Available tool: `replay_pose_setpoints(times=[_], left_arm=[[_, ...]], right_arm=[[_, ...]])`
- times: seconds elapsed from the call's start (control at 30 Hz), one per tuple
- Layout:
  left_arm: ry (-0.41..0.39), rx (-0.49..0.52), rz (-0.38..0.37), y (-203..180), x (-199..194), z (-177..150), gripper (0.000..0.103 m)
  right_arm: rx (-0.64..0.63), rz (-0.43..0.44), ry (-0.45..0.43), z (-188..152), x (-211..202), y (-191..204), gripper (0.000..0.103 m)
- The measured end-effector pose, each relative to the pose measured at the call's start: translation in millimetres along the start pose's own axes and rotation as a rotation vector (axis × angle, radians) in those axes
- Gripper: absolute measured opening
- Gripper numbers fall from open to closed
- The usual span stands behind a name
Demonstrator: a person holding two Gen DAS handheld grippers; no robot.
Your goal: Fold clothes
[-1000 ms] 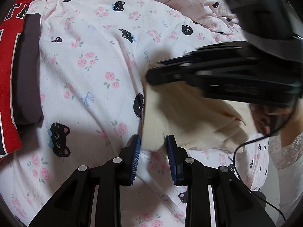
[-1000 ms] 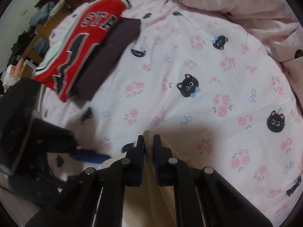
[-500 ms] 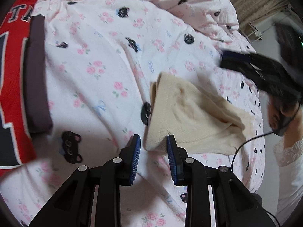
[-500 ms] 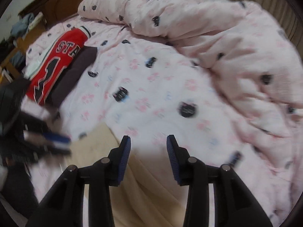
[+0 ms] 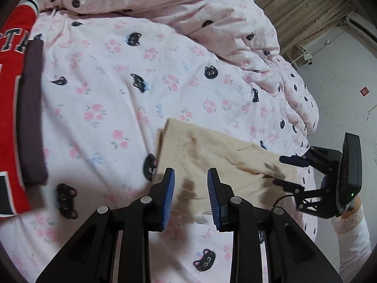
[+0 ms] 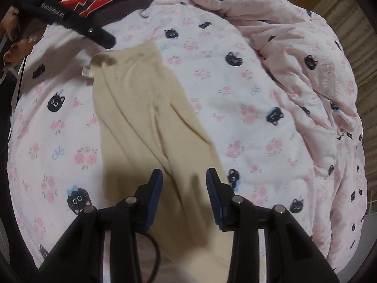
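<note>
A cream ribbed garment (image 5: 212,151) lies flat on the pink cat-print bed sheet (image 5: 113,89). My left gripper (image 5: 190,174) hovers over its near left corner with jaws apart; the cloth shows between them but the pads do not press it. My right gripper (image 6: 184,172) hangs above the garment's (image 6: 141,108) other end. Its jaws are closing, with only the flat cloth beneath the gap and nothing pinched. From the left wrist view the right gripper (image 5: 279,171) sits at the garment's far right edge. One of the left gripper's fingers (image 6: 101,35) shows at the top left.
A red jersey (image 5: 9,94) and a folded dark garment (image 5: 30,122) lie at the left of the bed. A crumpled duvet (image 5: 212,11) is heaped along the back. The bed's edge drops off at the right, beside a white lace sleeve (image 5: 353,235).
My right gripper let go of the cream garment's folded edge, opened, and swung away to the garment's far right end. The garment now lies flat. My left gripper stayed put.
</note>
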State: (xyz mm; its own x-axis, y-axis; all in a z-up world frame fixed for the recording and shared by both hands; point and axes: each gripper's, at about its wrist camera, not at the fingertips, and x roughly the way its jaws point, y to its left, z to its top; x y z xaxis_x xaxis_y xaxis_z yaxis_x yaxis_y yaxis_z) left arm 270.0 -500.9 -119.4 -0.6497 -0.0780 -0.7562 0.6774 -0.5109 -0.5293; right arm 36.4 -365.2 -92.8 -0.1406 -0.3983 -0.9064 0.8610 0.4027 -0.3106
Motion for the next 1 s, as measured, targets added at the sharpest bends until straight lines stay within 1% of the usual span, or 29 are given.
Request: replay_pose_setpoints(times=[0.1, 0.17, 0.27, 0.37, 0.5, 0.6, 0.73, 0.83, 0.93, 1.0], left_arm=[[0.013, -0.002, 0.000, -5.3, 9.0, 1.7, 0.025], [0.018, 0.003, 0.002, -7.2, 12.3, 2.4, 0.025], [0.026, 0.011, 0.011, -8.7, 16.6, 3.5, 0.025], [0.046, 0.002, 0.023, -5.0, 22.8, 4.2, 0.025], [0.055, 0.000, 0.024, -3.4, 25.2, 5.5, 0.025], [0.061, -0.002, 0.024, -2.5, 26.1, 6.1, 0.025], [0.066, -0.008, 0.025, -1.3, 27.1, 6.8, 0.025], [0.069, -0.010, 0.025, -1.1, 27.3, 7.2, 0.025], [0.072, -0.013, 0.025, -0.4, 27.5, 7.2, 0.025], [0.073, -0.014, 0.025, -0.2, 27.5, 7.5, 0.025]], right_arm=[[-0.006, 0.013, -0.004, 6.2, 5.6, 3.7, 0.027], [0.004, 0.028, -0.018, 12.4, 6.0, 1.2, 0.027], [0.033, 0.075, -0.037, 25.3, 6.4, -6.5, 0.027], [0.034, 0.114, -0.017, 36.8, 14.3, -7.4, 0.027], [0.052, 0.157, 0.015, 47.0, 27.3, -9.2, 0.027], [0.099, 0.211, 0.012, 54.1, 33.5, -18.2, 0.027], [0.150, 0.279, 0.034, 61.2, 44.7, -27.3, 0.027], [0.196, 0.348, 0.020, 64.9, 45.3, -33.6, 0.027], [0.231, 0.390, 0.013, 68.9, 46.8, -39.7, 0.027], [0.237, 0.396, 0.033, 71.1, 52.5, -41.3, 0.026]])
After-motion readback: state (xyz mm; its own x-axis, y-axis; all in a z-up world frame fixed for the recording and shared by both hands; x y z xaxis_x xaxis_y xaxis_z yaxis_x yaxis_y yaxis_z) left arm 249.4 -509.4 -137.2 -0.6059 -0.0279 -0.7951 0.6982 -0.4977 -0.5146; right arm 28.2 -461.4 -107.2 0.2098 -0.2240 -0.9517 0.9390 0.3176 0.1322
